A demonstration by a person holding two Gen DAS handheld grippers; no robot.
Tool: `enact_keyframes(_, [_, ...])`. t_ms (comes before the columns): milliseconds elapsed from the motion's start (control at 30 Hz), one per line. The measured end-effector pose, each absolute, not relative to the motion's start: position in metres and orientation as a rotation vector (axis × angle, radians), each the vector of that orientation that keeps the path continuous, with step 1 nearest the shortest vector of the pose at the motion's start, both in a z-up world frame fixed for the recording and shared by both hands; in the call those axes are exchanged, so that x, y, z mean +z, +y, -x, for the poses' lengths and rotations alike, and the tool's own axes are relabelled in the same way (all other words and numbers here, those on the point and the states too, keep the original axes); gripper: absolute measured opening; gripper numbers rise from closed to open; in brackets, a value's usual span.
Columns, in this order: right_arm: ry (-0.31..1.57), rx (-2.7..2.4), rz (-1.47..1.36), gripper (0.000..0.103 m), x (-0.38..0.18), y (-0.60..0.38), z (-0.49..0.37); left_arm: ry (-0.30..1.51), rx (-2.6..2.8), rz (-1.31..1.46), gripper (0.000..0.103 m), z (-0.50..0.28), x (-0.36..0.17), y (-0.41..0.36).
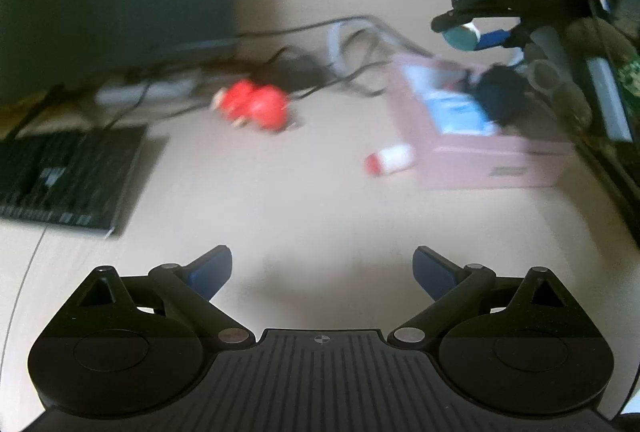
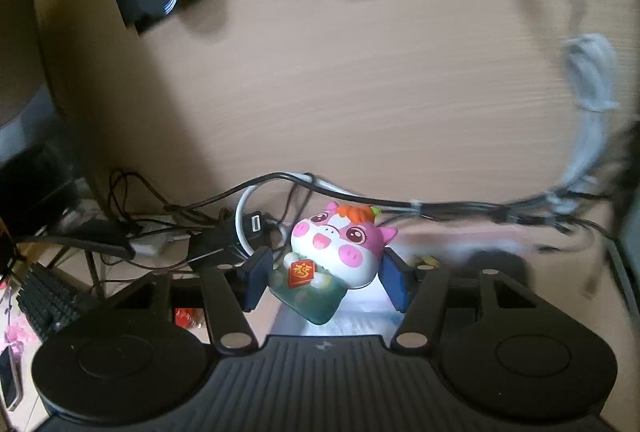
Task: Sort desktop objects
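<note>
Left tool gapes over bare desk (nothing between) — pink box rightward.

Office desk: keyboard, tangled cables.

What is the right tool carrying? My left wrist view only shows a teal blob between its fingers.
Observer: A pink-and-white cartoon toy with an orange tuft, on a translucent green base, sits between the pads of the right tool.
Operator: Is it upright?
Observer: No. In the right wrist view it tilts, with its head leaning right of its base.
Operator: Any marking on it?
Observer: A red tag with gold lettering on its front.
</note>
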State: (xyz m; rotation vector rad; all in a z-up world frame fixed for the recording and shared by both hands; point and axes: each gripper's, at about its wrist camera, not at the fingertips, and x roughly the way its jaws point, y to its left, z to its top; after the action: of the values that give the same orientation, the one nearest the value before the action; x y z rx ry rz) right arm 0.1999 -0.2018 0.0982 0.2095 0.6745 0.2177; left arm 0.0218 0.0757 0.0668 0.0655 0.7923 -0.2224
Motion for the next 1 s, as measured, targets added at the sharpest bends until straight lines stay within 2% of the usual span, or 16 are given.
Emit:
enact_keyframes(33, [0.679,0.192,-0.200,0.075,0.094,-0.199,-0.206,0.802,-0.208,-0.059,0.100,-0.022,0.066,0.081])
enact_keyframes(200, [0.653,0.171,-0.199,0.075,0.095,-0.200,-0.191,0.823,-0.157,-0.011,0.100,-0.026,0.061,0.104])
enact_keyframes(300, [0.584,0.211,-0.060,0.075,0.102,-0.181,-0.160,0.824,-0.128,-0.002,0.100,-0.037,0.059,0.106])
enact_keyframes(333, [0.559,0.234,0.004,0.073,0.103,-0.171,-0.149,0.818,-0.116,0.000,0.100,-0.039,0.059,0.108])
enact_keyframes(400, [0.533,0.294,0.132,0.062,0.097,-0.142,-0.127,0.808,-0.093,0.011,0.100,-0.047,0.061,0.109])
enact_keyframes(467, [0.565,0.354,0.225,0.041,0.081,-0.109,-0.112,0.797,-0.073,0.021,0.100,-0.054,0.064,0.112])
enact_keyframes(567, [0.595,0.355,0.361,0.031,0.047,-0.066,-0.104,0.781,-0.046,0.015,0.100,-0.060,0.068,0.116])
enact_keyframes(767, [0.620,0.297,0.458,0.030,0.009,-0.035,-0.108,0.795,-0.008,0.017,0.100,-0.054,0.065,0.127])
enact_keyframes(1000, [0.664,0.363,0.454,0.030,0.017,-0.055,-0.066,0.811,-0.001,0.020,0.100,-0.044,0.063,0.124])
